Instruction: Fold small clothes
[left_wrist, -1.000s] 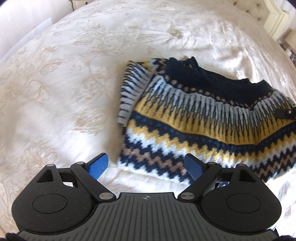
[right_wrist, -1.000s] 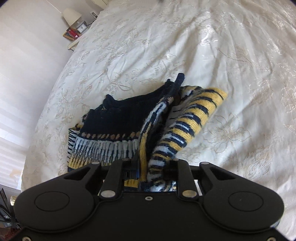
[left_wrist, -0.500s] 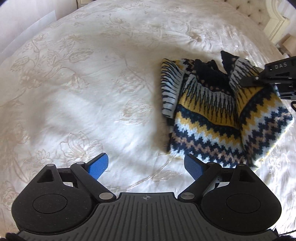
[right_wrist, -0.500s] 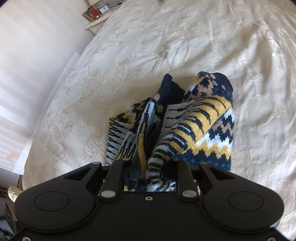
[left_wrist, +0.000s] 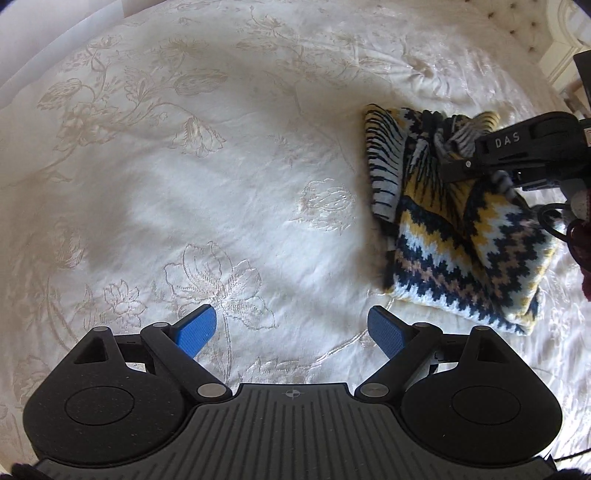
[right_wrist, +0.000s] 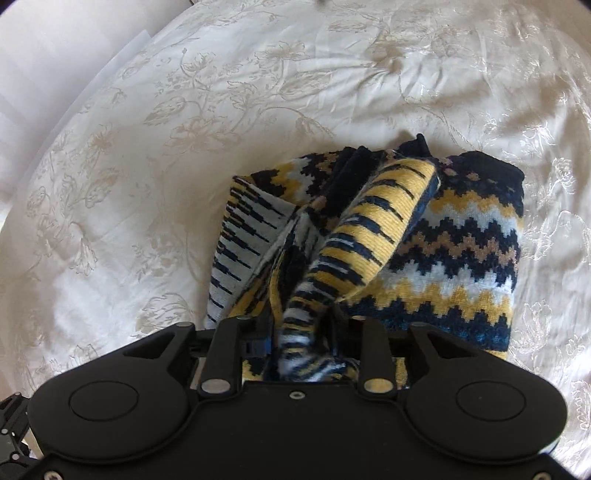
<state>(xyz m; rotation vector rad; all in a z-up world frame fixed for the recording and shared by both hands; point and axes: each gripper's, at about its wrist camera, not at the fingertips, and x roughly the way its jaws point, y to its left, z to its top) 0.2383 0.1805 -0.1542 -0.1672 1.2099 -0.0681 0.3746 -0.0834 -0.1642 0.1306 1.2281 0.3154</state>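
A small knitted sweater (left_wrist: 454, 236) with navy, yellow, white and tan zigzag bands lies partly folded on a cream bedspread. My right gripper (right_wrist: 299, 332) is shut on a bunched fold of the sweater (right_wrist: 369, 236) and holds that edge over the rest. It shows in the left wrist view (left_wrist: 454, 162) as a black tool above the sweater's far part. My left gripper (left_wrist: 291, 330) is open and empty, blue pads wide apart, over bare bedspread to the left of and nearer than the sweater.
The cream embroidered bedspread (left_wrist: 192, 192) fills both views. A tufted headboard (left_wrist: 524, 26) shows at the far right of the left wrist view. A pale wall (right_wrist: 44, 55) is at the upper left of the right wrist view.
My right gripper has carried the sweater's side across over its body, making it narrower. My left gripper has pulled back and to the left, away from the sweater, still open.
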